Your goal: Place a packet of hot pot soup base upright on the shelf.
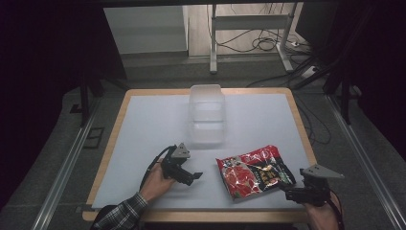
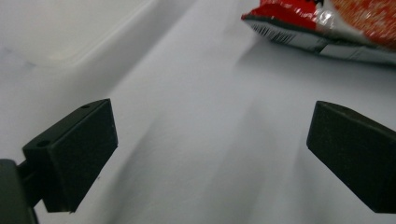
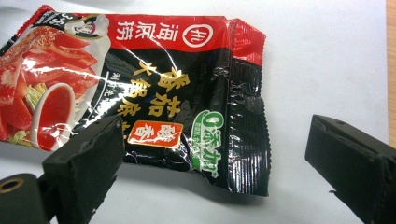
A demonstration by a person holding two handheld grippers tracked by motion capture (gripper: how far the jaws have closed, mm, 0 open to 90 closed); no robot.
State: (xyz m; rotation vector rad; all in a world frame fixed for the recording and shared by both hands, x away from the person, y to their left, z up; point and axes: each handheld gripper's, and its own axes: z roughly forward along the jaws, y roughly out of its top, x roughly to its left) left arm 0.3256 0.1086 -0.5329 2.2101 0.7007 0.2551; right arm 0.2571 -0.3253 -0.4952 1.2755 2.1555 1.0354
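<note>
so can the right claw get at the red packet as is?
Probably yes. The right claw is open, its jaws either side of the packet's near crimped end, nothing lying between them on the white mat.

The left gripper is black, with a grey three-cornered plate on top and a black cable looping off its back beside the hand. Behind that hand the sleeve is plaid, dark with pale lines. The right gripper is black too, under a like grey plate. Seen close, the left gripper's blocky matt black jaws have small round screw holes on their top faces.
</note>
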